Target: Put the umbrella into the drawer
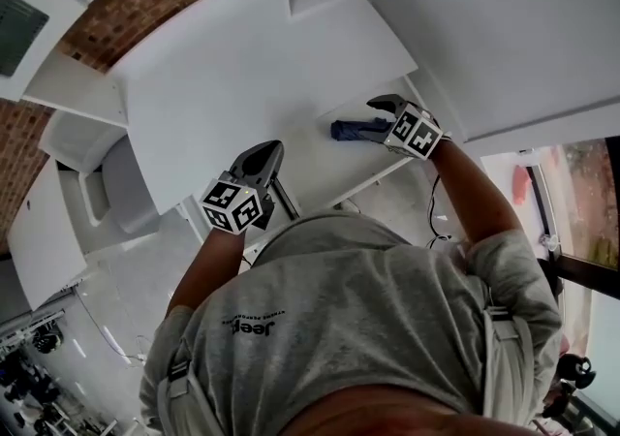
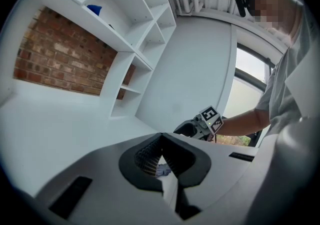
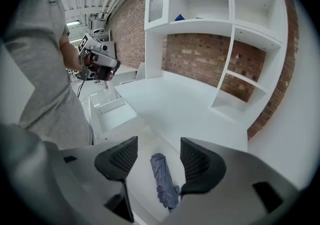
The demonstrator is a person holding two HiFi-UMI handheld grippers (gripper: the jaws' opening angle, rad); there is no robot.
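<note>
On the brick-backed white desk, umbrella lies beneath empty open right gripper; left gripper closed.

Umbrella on desk beneath right tongs, drawer to its left, shelves behind desk

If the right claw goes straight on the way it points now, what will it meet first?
Most likely the folded blue umbrella lying on the white desk: the right gripper view shows it between the open jaws of the right claw, though depth is unclear.
</note>
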